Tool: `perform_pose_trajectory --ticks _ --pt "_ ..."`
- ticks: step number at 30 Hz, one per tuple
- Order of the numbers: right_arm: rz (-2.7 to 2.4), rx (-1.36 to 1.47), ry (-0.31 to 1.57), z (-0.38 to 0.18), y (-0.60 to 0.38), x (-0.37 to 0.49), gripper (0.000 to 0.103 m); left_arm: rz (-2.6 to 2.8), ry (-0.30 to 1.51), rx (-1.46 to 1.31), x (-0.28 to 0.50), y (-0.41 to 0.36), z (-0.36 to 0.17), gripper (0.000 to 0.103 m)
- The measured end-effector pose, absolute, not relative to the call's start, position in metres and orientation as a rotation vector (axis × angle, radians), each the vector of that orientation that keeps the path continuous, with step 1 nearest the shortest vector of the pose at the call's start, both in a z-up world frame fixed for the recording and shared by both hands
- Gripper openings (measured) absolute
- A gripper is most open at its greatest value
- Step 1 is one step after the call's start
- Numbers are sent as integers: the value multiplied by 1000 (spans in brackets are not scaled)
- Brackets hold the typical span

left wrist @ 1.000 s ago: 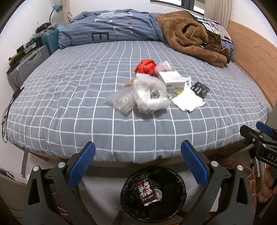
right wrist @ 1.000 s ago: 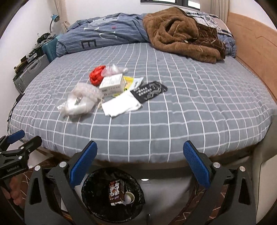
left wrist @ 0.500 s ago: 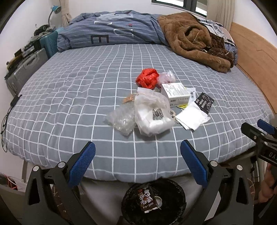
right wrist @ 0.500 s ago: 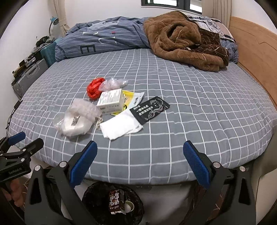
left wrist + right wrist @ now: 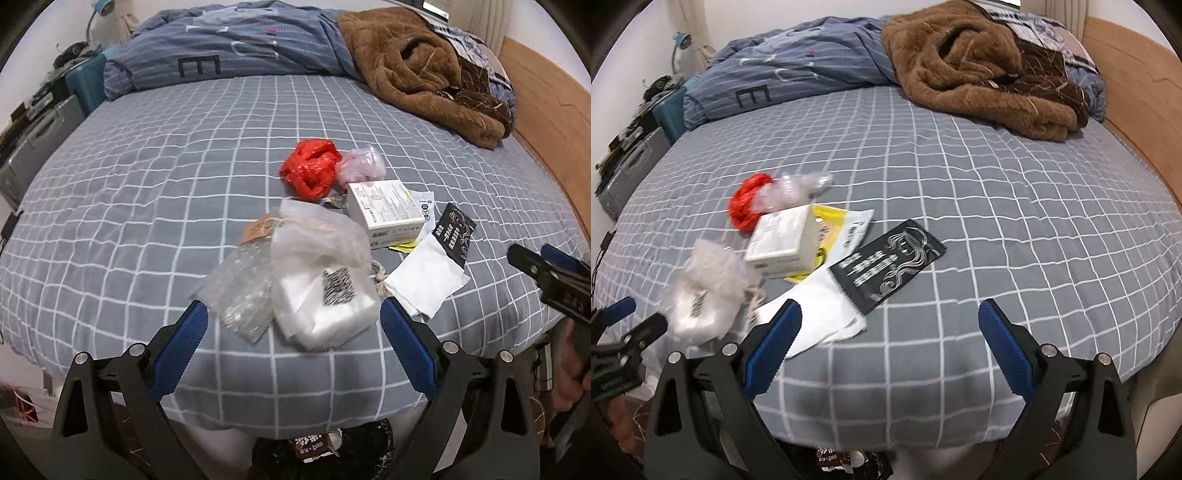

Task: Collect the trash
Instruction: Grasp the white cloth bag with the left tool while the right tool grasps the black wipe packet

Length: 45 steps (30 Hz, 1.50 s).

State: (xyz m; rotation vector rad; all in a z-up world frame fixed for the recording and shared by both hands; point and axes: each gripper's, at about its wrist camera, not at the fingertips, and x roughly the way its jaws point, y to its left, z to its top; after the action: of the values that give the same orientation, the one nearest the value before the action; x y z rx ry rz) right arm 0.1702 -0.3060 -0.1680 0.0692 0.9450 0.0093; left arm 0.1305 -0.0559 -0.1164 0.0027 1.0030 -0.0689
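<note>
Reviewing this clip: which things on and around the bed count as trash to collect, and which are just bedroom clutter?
Part of the job:
- red bag
- pink bag
- white box
- clear plastic packaging
- black sachet
- white paper
- yellow packet
- bin

Just lying about:
- brown blanket
- blue duvet
- suitcase

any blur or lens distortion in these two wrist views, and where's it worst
Left wrist view: strong fisheye bowing of the grey checked bedsheet, dark corners; the clear plastic bag with a barcode label is slightly smeared. Right wrist view: same bowing; blur is worst at lower left, where that bag and the left gripper look soft; the black printed sachet stays fairly crisp.
</note>
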Motion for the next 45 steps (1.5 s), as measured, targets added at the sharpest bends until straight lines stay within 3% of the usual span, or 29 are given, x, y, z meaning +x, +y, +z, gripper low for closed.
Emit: perform_pose_trajectory --ticks 17,23,26,33,40,45 --pt "-24 257 1128 -230 -315 263 83 -102 1081 26 173 -82 -158 90" --pt "-22 342 1169 -244 -315 271 73 -95 1098 58 178 -88 -164 80" --pt "-26 358 1177 -247 -315 271 70 -83 1111 67 178 -89 -166 70" --pt "-24 400 1192 -248 -325 269 46 -76 1123 81 174 -94 -166 53" --pt "-7 449 1199 -251 -338 267 12 -87 1125 27 167 -87 -161 43" --pt "-8 450 1207 -246 -340 266 14 -87 1119 26 164 -88 -158 43"
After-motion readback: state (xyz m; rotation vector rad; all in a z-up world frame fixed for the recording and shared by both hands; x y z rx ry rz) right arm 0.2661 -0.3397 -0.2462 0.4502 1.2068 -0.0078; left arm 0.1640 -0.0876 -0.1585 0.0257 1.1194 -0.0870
